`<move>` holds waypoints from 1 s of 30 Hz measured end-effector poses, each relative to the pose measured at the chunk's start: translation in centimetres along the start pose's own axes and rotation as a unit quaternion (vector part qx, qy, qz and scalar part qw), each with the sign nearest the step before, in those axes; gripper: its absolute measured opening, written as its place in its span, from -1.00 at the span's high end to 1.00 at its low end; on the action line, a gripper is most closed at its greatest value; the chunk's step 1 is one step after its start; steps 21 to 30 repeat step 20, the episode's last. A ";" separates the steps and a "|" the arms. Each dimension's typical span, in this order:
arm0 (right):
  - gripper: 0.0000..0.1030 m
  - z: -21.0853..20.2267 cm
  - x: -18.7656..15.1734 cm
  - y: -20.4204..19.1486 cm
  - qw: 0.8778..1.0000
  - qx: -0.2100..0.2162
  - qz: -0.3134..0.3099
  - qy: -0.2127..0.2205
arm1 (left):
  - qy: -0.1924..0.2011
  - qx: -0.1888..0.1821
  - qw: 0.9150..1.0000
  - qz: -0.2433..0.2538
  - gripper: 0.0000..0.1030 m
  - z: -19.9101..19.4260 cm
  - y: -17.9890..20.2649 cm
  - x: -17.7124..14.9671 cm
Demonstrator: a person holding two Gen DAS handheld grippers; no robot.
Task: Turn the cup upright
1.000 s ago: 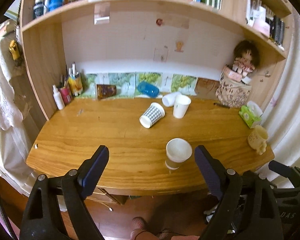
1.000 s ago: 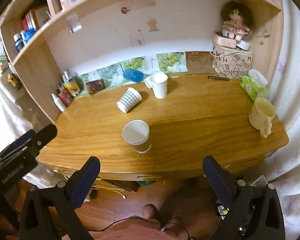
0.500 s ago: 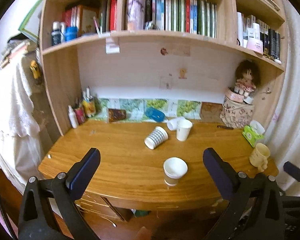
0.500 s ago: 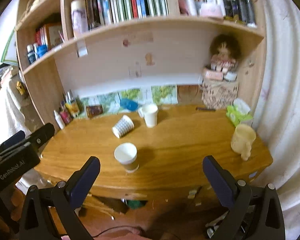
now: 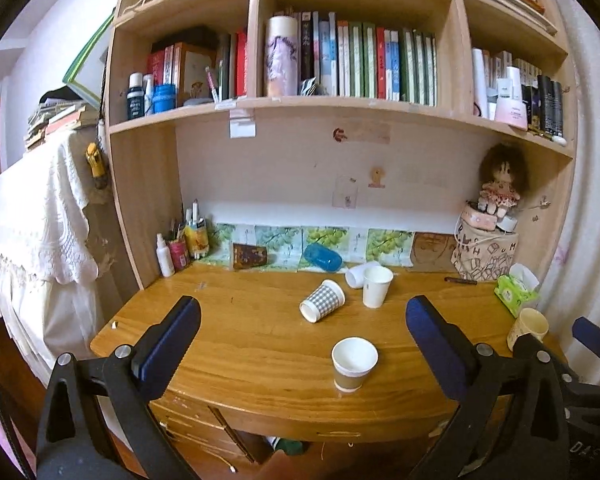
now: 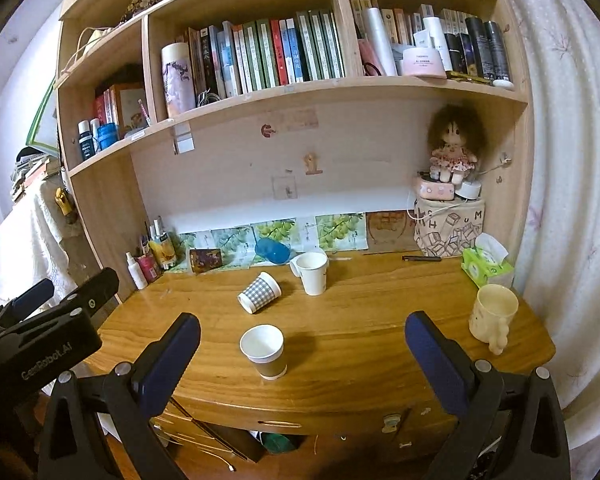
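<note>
A brown-sleeved paper cup [image 5: 354,364] [image 6: 264,351] stands upright near the desk's front edge. A checked cup [image 5: 323,301] [image 6: 259,292] lies on its side mid-desk. A white cup [image 5: 376,287] [image 6: 313,273] stands upright behind it, with another white cup [image 5: 356,274] lying beside it. A blue cup [image 5: 322,258] [image 6: 272,251] lies at the back. My left gripper [image 5: 300,348] and right gripper [image 6: 302,356] are both open and empty, held back in front of the desk.
A cream mug [image 6: 492,312] stands at the desk's right front corner. A green tissue pack [image 6: 486,266], a patterned bag with a doll [image 6: 450,224], a pen [image 6: 422,258], bottles [image 6: 152,260] at back left. Bookshelves [image 5: 340,108] overhang the wooden desk [image 5: 240,336].
Both grippers have pulled back and tilted up from the desk, so the shelves and books now show. The cups have not moved.
</note>
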State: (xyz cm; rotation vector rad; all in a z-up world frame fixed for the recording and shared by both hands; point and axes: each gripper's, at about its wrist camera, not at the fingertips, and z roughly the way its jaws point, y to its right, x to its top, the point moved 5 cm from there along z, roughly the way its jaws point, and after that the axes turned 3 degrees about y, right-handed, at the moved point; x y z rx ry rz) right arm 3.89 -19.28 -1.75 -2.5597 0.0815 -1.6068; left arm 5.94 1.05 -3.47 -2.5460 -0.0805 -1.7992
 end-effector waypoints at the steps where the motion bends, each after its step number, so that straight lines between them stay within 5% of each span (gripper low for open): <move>1: -0.99 0.1 0.0 0.1 1.000 0.001 -0.001 -0.001 | 0.002 -0.001 1.000 0.001 -0.99 0.0 0.3 0.0; 30: -0.99 1.6 0.1 2.3 1.000 0.001 0.011 -0.004 | 0.002 -0.015 1.000 0.009 -0.99 1.7 3.0 0.2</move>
